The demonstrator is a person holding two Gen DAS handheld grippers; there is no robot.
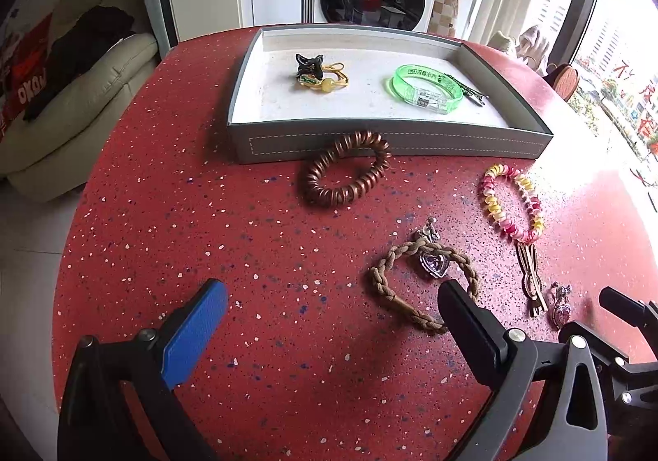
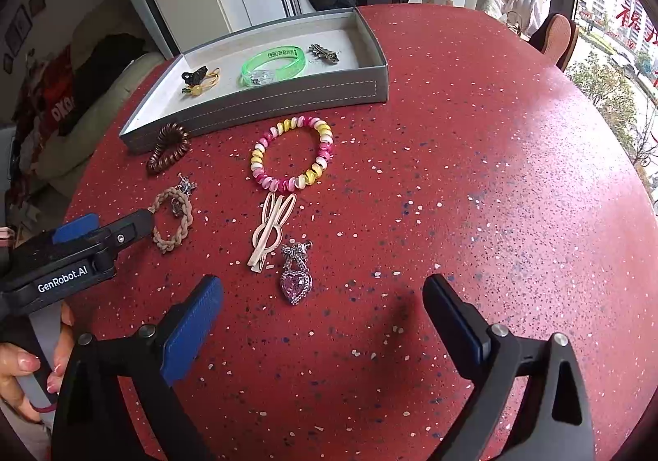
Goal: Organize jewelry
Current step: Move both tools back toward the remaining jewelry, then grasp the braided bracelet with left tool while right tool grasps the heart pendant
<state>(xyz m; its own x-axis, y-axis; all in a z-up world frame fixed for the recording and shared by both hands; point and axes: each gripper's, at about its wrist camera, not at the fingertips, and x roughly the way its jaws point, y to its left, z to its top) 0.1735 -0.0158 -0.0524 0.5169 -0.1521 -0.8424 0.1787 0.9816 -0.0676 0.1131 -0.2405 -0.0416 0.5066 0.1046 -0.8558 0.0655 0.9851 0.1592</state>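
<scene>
A shallow grey tray (image 1: 395,146) holds a clear green bangle (image 1: 423,89); a brown coil bracelet (image 1: 345,169) leans against its front wall, and a pink-and-yellow coil bracelet (image 2: 292,158) lies flat nearby.

Your left hand-held gripper (image 1: 331,321) hovers with its jaws spread wide over the red speckled desk (image 1: 205,222), holding nothing, its right finger just beside a braided tan bracelet (image 1: 423,284) with a heart charm (image 1: 434,265). Ahead, a brown coil hair tie (image 1: 347,169) leans against the front wall of the grey tray (image 1: 390,142), which holds a green bangle (image 1: 427,89) and a black-and-yellow hair tie (image 1: 318,72). To your right lie a pink-and-yellow coil hair tie (image 1: 512,202), a beige hair clip (image 1: 532,276) and a pink pendant (image 1: 561,306).
</scene>
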